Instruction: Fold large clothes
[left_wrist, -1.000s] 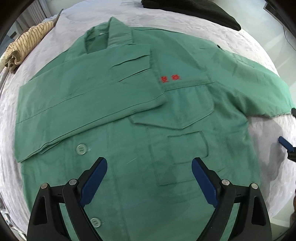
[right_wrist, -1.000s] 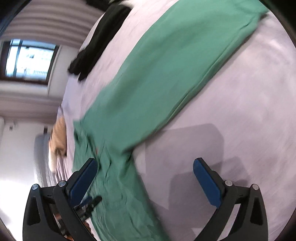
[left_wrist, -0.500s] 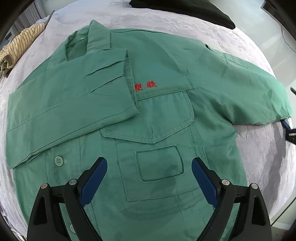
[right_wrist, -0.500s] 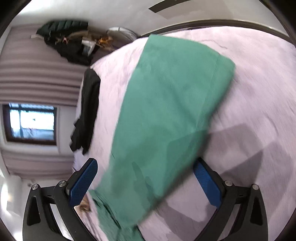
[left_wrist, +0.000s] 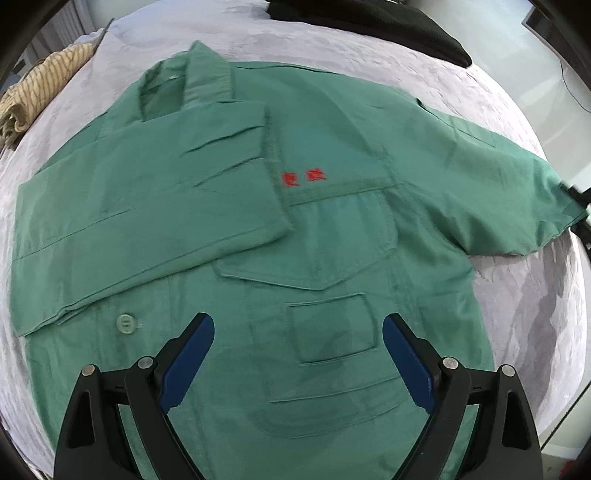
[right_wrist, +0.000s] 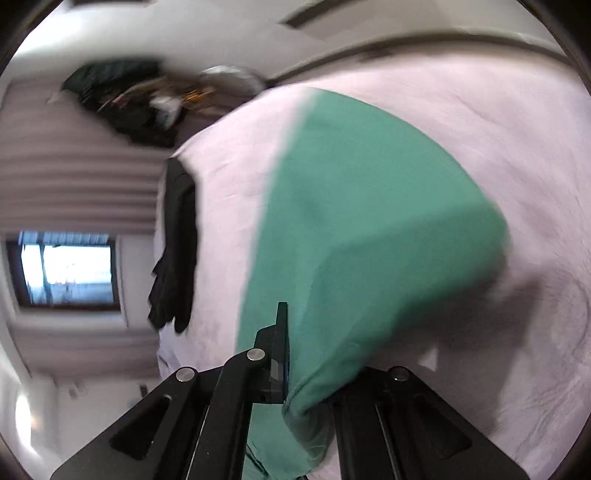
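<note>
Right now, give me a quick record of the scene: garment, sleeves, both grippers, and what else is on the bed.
garment: green shirt, front up, spread flat on the bed
one sleeve: folded sleeve lies across the chest
other sleeve: outstretched sleeve, its end pinched
left gripper: open, above the chest pocket, holding nothing
right gripper: shut on the sleeve
nearby: black garment, striped cloth

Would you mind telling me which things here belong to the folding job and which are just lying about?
Part of the job:
- green jacket
- its outstretched sleeve, clamped in the right hand-held gripper
- left hand-held gripper, open above the jacket

Just lying about:
- black garment
- striped cloth
</note>
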